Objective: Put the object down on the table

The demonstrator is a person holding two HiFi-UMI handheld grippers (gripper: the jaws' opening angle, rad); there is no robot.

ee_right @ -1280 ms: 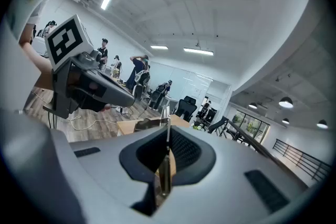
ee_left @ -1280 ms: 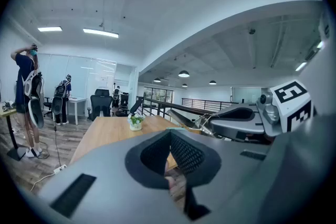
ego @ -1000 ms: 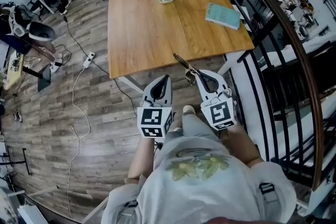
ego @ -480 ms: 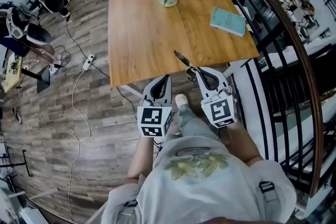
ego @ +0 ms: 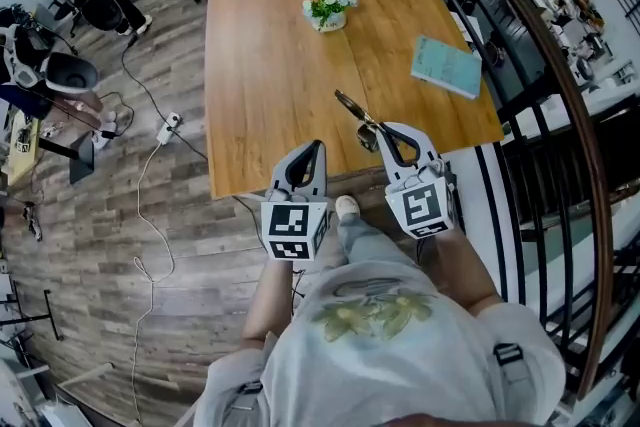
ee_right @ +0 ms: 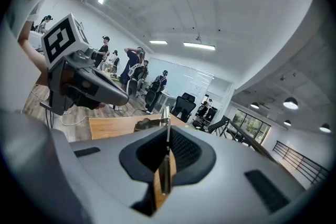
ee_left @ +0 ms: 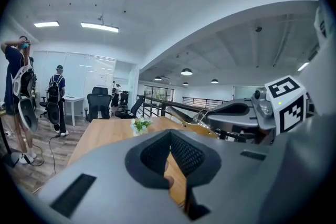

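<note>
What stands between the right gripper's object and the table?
Nothing visible does: the metal object in the right gripper is over bare table; the flowers and book lie farther away.

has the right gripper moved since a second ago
Yes. The right gripper has come forward: its jaws now overhang the near edge of the table.

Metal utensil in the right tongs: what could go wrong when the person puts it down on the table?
1. The right tongs pinch the metal utensil only at one end, so its long free end may tip or swing on release.
2. It hangs above the table close to the front edge; let go here, it could slide off to the floor.
</note>
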